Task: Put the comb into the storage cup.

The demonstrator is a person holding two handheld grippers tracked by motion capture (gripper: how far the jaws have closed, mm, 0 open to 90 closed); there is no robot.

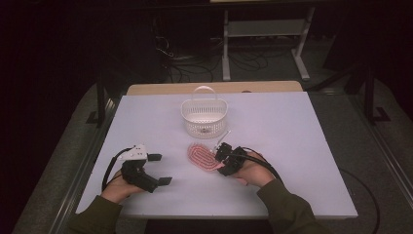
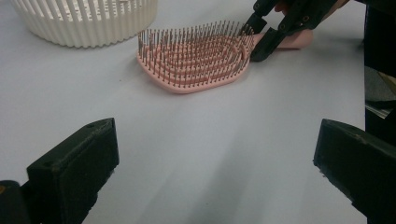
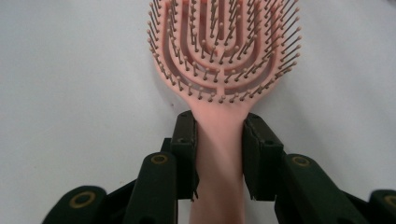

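**Pink hairbrush pinched by its handle on a pale table in a dark room**

At the left of the high view a sleeved forearm comes in from the bottom edge, and its hand holds the left gripper (image 1: 157, 169) low over the table (image 1: 292, 146). Its jaws stand spread wide with nothing between them; in the left gripper view they rise at either side of a bare stretch of tabletop.

The table top is a smooth, pale lilac-white sheet, matte and plain. A strip of light wood shows along its far edge. Around it the room is dark: grey floor, a tangle of black cables behind the table, and the white legs of a metal frame (image 1: 226, 53) standing farther back.

Near the middle of the table, towards the far side, stands a white slatted basket (image 1: 204, 116) with an upright handle. Just in front of it, towards the person, lies the pink hairbrush (image 1: 200, 157), flat on the surface with its bristles up.

At the right, the right gripper (image 1: 224, 158) has its jaws on the brush's handle. In the right gripper view the two black pads press against either side of the pink handle, just below the bristled head, so the claw is pinching the hairbrush (image 3: 219, 140). The brush head rests on the table.
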